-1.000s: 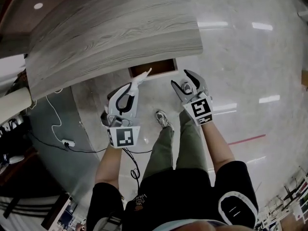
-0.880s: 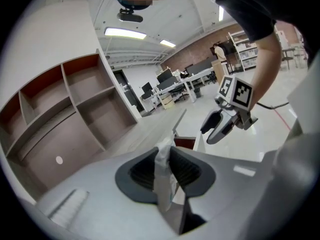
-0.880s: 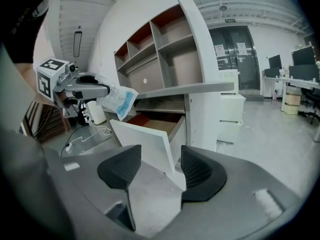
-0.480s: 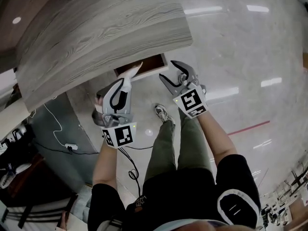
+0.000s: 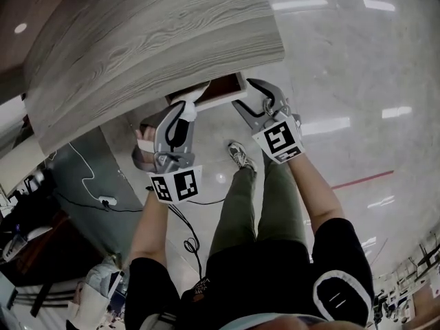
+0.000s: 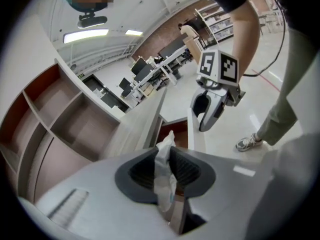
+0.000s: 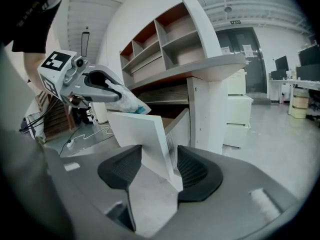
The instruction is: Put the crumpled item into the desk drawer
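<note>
The left gripper (image 5: 194,100) is clamped on the crumpled whitish plastic item (image 6: 163,164), which sits just over the left part of the open, brown-lined drawer (image 5: 218,88) under the grey woodgrain desktop (image 5: 151,40). The right gripper (image 7: 159,170) grips that drawer's white front panel (image 7: 142,134).

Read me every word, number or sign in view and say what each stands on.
Nothing here reads as text.
Black-and-white marker cube of the left gripper, and the matching one of the right gripper: patterns only, no letters.
Small green sign above the dark doorway: too small to read.
Paper sheets posted at that doorway: too small to read.
White print on the person's black shorts: blurred.
</note>
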